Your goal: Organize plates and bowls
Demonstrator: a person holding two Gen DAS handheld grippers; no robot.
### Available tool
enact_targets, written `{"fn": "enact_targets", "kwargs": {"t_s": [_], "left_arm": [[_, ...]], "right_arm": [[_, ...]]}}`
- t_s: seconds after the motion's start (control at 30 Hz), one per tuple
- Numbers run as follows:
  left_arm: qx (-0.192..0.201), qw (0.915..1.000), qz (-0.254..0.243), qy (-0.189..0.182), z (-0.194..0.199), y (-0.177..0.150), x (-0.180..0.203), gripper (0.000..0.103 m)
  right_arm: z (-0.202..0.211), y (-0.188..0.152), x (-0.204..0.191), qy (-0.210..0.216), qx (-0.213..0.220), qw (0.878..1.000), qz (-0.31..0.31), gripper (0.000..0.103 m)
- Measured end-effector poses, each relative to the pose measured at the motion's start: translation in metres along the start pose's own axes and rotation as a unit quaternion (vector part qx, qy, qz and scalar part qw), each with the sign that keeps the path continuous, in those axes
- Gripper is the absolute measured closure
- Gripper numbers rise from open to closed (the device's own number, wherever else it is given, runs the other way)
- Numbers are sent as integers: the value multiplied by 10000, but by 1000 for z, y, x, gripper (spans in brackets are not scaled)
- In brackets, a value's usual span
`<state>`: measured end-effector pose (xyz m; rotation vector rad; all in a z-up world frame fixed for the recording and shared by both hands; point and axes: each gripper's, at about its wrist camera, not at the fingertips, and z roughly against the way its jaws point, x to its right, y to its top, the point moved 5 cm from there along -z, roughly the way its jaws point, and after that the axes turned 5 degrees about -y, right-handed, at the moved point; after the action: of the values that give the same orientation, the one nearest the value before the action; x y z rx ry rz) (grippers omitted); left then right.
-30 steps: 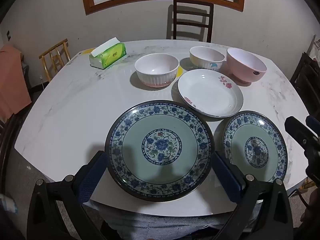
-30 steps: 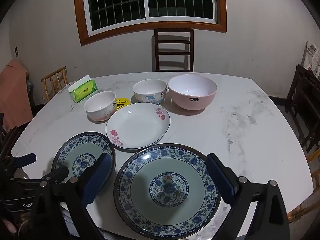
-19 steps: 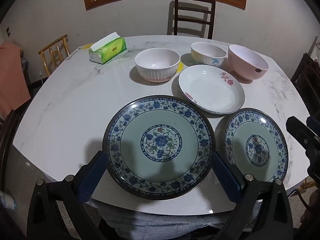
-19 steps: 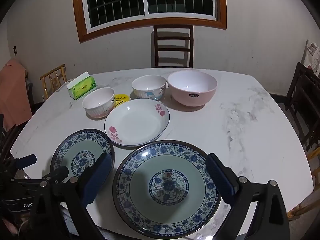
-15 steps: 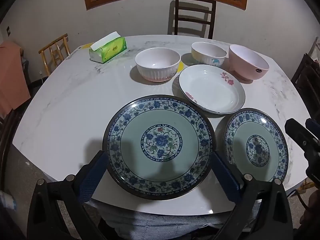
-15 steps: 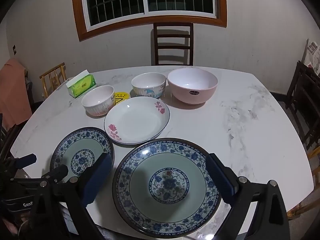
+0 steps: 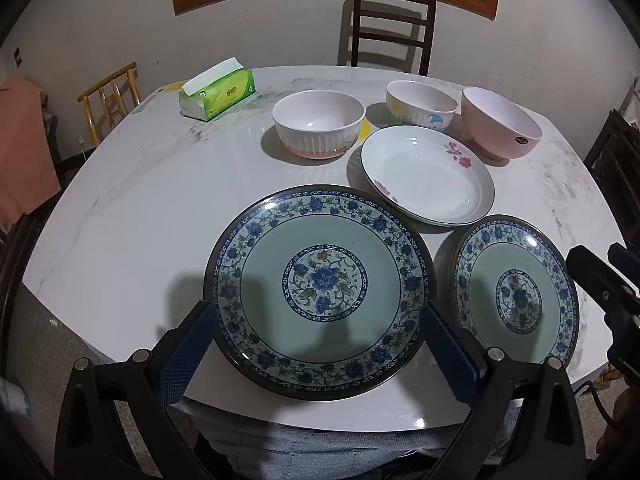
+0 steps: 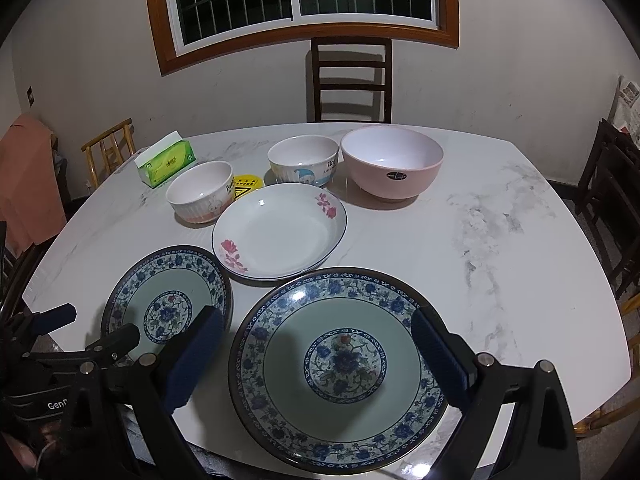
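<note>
Two blue-floral plates lie on the white marble table point(image 7: 132, 216). My left gripper point(image 7: 318, 314) is open, its blue pads flanking the near half of the left blue plate point(image 7: 320, 292). My right gripper point(image 8: 316, 316) is open the same way around the right blue plate point(image 8: 340, 364), which also shows in the left wrist view point(image 7: 516, 292). Behind them sits a white plate with pink flowers point(image 8: 280, 232). Further back stand a ribbed white bowl point(image 8: 200, 196), a cartoon-printed bowl point(image 8: 304, 164) and a large pink bowl point(image 8: 392, 160).
A green tissue box point(image 7: 218, 94) and a yellow disc point(image 8: 248, 184) lie at the back left. A dark chair point(image 8: 351, 80) stands behind the table, a wooden chair point(image 7: 110, 100) to the left, and dark chairs point(image 8: 612, 200) to the right. Bare marble point(image 8: 500, 240) spreads on the right.
Both views have shifted slightly, so the dishes sit a little higher in the frames. No dish has moved and both grippers stay open.
</note>
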<state>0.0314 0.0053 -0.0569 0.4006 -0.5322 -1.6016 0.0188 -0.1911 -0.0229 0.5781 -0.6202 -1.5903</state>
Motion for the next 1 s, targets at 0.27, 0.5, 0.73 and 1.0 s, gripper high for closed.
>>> {"fn": "enact_targets", "kwargs": {"t_s": [0.27, 0.5, 0.73, 1.0], "left_arm": [[-36, 10000, 45, -9, -5, -1, -3, 3], [-35, 10000, 44, -13, -6, -1, -3, 3], [-42, 10000, 42, -11, -6, -2, -4, 3], [-50, 10000, 55, -5, -7, -5, -6, 3]], "right_arm": [[0, 1, 0, -3, -4, 10000, -2, 6], [-1, 1, -1, 5, -13, 10000, -12, 6], [-1, 0, -1, 23, -31, 10000, -28, 6], [-1, -1, -1, 48, -52, 10000, -33, 6]]}}
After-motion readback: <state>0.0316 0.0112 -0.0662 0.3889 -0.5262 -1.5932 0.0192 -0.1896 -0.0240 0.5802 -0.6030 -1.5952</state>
